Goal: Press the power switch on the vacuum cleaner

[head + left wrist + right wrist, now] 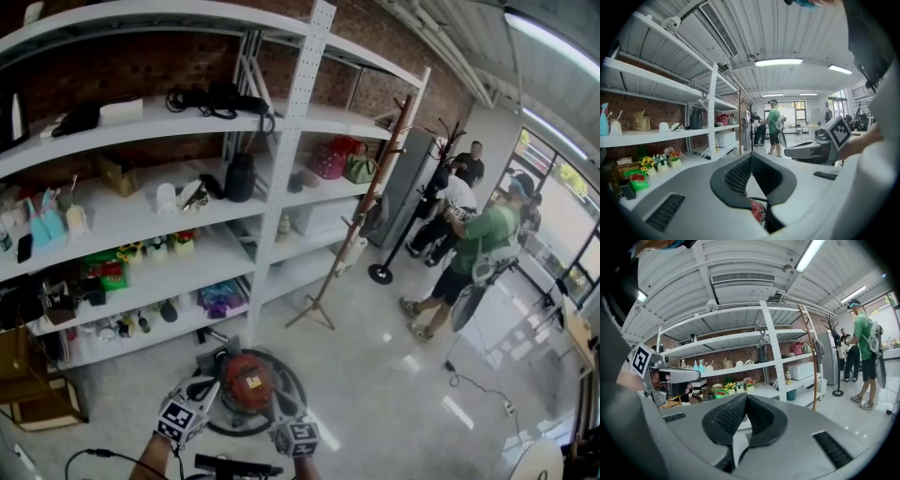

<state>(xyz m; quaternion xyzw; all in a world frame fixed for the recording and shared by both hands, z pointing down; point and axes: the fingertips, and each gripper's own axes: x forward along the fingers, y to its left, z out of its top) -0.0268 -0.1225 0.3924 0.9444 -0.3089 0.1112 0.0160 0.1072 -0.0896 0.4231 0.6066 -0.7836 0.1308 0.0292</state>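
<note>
Workshop room with a red brick back wall [141,70], long white metal shelving [281,187] crowded with small goods, and a glossy pale floor [394,375]. Down on that floor, just ahead of both sets of fingers, the round red vacuum cleaner [247,381] on its black ring base. Left gripper [751,158] at its left flank, black ribbed fingers [736,176] pressed together at the tips with nothing between them, a sliver of red casing showing just beneath. Right gripper [746,398] at the near right edge, fingers [726,418] likewise closed tip to tip and empty. Contact with the casing impossible to judge; power switch too small to make out. Farther beyond the fingertips, a tilted wooden coat stand [361,202] beside a shelving upright. Well off to the right of the right fingers, a person in a green shirt [478,239] standing among others. Behind the left fingers, a thin black cable [94,455] trailing on the floor.
</note>
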